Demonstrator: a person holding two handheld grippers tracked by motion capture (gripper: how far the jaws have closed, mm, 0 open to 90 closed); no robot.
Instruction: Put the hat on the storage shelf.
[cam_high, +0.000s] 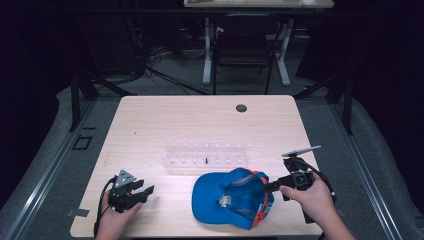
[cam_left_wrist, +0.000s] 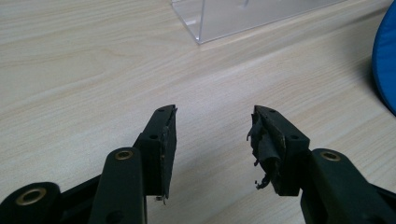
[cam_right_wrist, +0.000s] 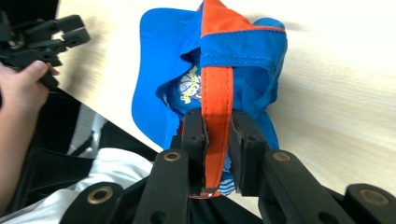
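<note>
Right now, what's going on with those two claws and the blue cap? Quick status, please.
Right claw shut on the cap's orange strap. Left claw open over bare table. Blue cap part lifted near the front edge. Clear rack sits just behind it.

A pale wooden table (cam_high: 150, 125) carries a clear plastic rack (cam_high: 206, 154) and a blue cap (cam_high: 225, 200).

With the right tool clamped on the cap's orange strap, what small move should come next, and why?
Probably lift a little more: the right tool is shut on the orange strap of the blue cap, whose brim lies on the table. The left tool sits open and apart.
</note>
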